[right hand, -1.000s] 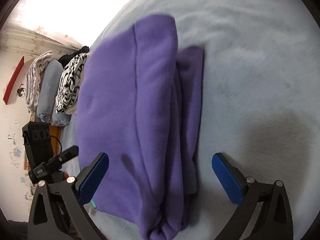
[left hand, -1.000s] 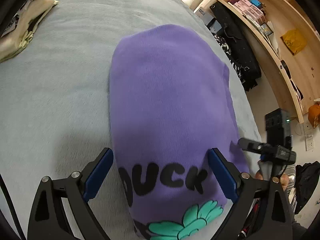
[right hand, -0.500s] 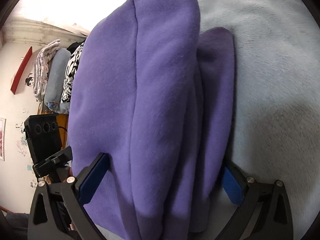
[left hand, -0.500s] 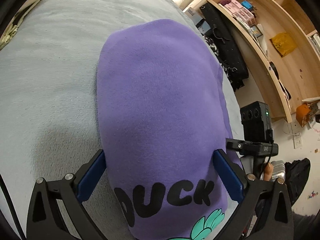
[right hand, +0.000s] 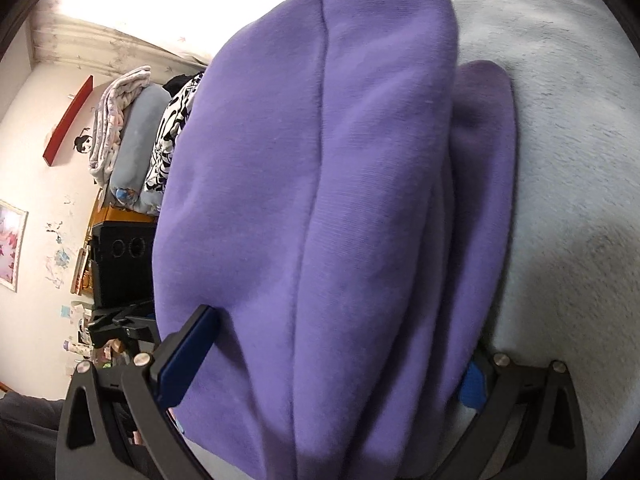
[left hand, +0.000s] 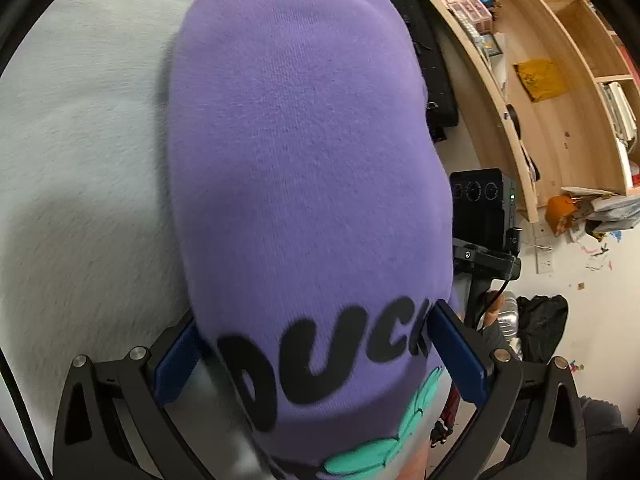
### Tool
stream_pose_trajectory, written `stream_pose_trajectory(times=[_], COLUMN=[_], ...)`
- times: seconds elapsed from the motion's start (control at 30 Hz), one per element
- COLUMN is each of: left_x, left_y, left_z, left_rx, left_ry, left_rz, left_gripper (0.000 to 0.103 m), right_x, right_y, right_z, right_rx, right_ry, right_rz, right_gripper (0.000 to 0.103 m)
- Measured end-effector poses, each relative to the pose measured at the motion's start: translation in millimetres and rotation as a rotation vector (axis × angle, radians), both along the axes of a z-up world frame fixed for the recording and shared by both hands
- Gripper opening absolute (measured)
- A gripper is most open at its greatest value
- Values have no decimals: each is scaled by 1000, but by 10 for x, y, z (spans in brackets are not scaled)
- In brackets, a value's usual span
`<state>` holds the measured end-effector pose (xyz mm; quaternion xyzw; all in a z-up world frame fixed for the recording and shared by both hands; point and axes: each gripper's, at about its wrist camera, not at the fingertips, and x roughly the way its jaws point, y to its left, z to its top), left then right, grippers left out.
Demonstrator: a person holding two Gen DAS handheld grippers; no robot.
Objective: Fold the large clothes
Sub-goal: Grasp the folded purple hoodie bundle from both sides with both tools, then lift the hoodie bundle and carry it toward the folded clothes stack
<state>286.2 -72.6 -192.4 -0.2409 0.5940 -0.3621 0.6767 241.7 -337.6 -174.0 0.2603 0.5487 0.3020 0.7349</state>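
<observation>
Now folded purple sweatshirt point(left hand: 304, 168) between wide left gripper point(left hand: 316, 356) fingers point(left hand: 456, 352).

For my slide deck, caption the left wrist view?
Open left gripper straddles the folded purple sweatshirt on a grey blanket.

The folded sweatshirt point(left hand: 304, 168) is lying on the bed point(left hand: 80, 160), reaching between both grippers' jaws. Shelves point(left hand: 560, 80) are standing right of it; stacked bedding point(right hand: 128, 140) is sitting far left.

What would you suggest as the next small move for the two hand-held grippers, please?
Probably close both on the folded purple sweatshirt. The left hand-held gripper and right hand-held gripper each straddle an end of it, jaws wide, on the grey blanket, so a pinch should secure it.
</observation>
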Motion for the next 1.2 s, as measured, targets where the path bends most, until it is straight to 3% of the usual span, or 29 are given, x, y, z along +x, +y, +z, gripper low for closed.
stream_pose_trajectory(times=[0.17,0.27,0.5,0.7,0.93,1.2], left_x=[73,53,-66,-101,-197,-433], left_y=[-122,-162,-231,-139,132,714], left_z=[-84,-55,265,448,782,1494], left_rx=[-46,-33,65,68,50,50], left_ry=[4,-8,-145,-212,-250,-310], left_rz=[-18,-4,13,12,16,82], left_gripper=[103,102,99,97,97,97], right_x=[-4,-46,-197,-296,-424,-509], right_y=[1,4,1,52,266,897], right_z=[-11,17,169,326,649,1219], right_rx=[20,19,8,-16,-19,-6], right_ry=[-14,-33,-100,-140,-181,-271], right_rz=[-26,-45,-90,-120,-110,-46], right_gripper=[103,99,91,86,86,86])
